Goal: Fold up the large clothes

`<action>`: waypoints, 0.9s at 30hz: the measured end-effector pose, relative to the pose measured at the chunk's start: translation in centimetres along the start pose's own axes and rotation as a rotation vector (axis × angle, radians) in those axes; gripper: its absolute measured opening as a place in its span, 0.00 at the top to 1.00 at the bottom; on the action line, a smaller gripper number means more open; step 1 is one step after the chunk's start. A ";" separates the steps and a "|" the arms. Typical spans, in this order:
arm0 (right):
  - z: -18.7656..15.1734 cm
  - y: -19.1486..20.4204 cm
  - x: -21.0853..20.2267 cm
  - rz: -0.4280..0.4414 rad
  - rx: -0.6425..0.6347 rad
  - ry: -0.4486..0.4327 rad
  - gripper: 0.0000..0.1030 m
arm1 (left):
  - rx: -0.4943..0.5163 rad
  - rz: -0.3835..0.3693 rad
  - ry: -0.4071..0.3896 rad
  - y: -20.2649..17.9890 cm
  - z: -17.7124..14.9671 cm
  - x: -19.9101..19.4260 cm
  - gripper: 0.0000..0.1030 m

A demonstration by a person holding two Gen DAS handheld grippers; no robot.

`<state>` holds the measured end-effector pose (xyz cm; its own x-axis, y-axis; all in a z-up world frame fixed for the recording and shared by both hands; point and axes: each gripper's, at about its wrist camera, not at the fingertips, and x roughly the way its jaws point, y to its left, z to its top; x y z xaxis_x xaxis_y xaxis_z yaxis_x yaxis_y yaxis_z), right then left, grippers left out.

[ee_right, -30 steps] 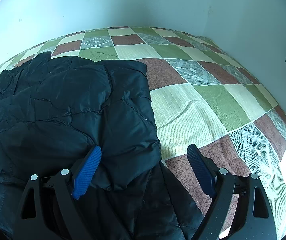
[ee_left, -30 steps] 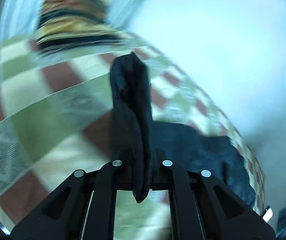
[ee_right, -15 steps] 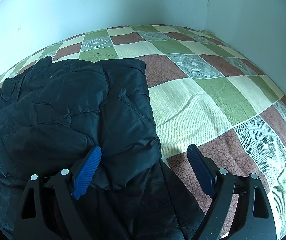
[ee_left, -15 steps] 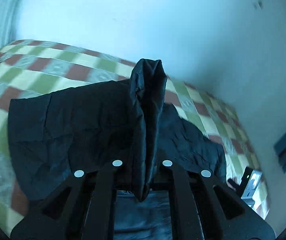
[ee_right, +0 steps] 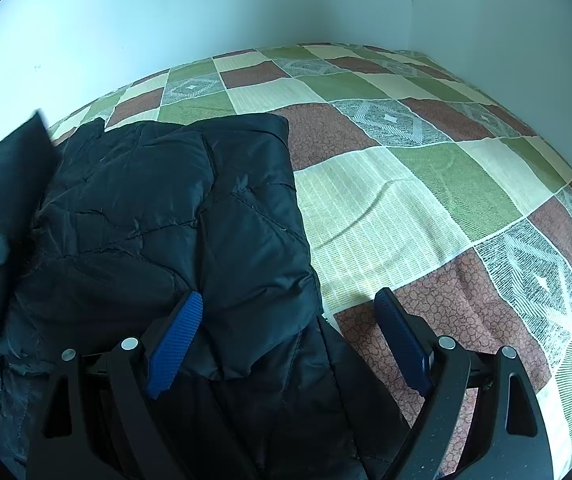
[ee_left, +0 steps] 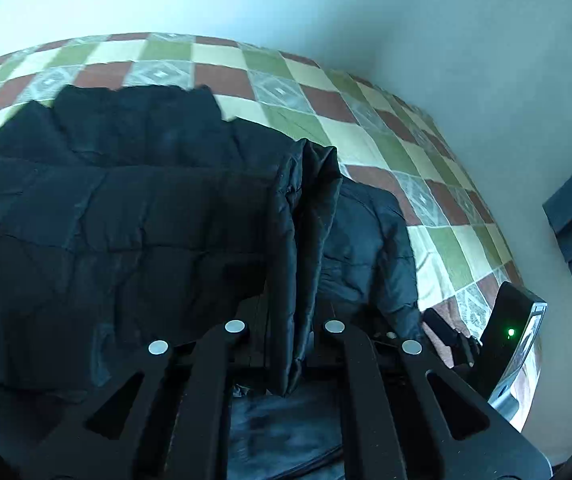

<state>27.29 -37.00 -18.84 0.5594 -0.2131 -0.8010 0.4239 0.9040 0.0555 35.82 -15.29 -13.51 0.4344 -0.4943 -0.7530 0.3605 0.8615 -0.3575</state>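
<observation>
I am clamping my left gripper (ee_left: pixel 286 344) tight on a bunched fold of the black quilted jacket (ee_left: pixel 133 216), and the pinched cloth is standing up in a ridge between its jaws. My right gripper (ee_right: pixel 286 336) is hanging with its blue pads (ee_right: pixel 175 340) spread wide over the jacket's near edge, gripping nothing. The jacket is lying across the checked bedspread (ee_right: pixel 426 184), its right side folded in over its body. Beyond it the bedspread is running to the pale wall (ee_right: pixel 205 8).
</observation>
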 end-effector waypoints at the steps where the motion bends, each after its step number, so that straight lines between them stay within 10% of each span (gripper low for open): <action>1: 0.0 0.0 0.0 0.002 0.001 0.000 0.17 | 0.005 -0.001 0.002 -0.3 0.0 0.3 0.92; 6: 0.0 0.0 0.1 0.003 0.003 0.002 0.17 | 0.006 0.007 0.055 -1.2 0.2 3.1 0.91; 12: -0.1 0.0 0.1 0.002 0.002 0.000 0.17 | -0.007 -0.040 0.044 -1.4 -0.3 1.4 0.47; 16: -0.1 -0.1 0.1 0.005 0.006 0.001 0.17 | 0.001 -0.055 -0.011 -0.5 -0.7 -2.5 0.44; 27: 1.6 1.2 -6.2 0.051 0.020 -0.085 0.17 | -0.128 0.310 -0.127 15.4 -1.9 -11.3 0.42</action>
<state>25.51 -35.20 -12.85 0.6389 -0.1981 -0.7434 0.4068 0.9071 0.1079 34.91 3.75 -11.56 0.6093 -0.2104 -0.7645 0.0928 0.9765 -0.1947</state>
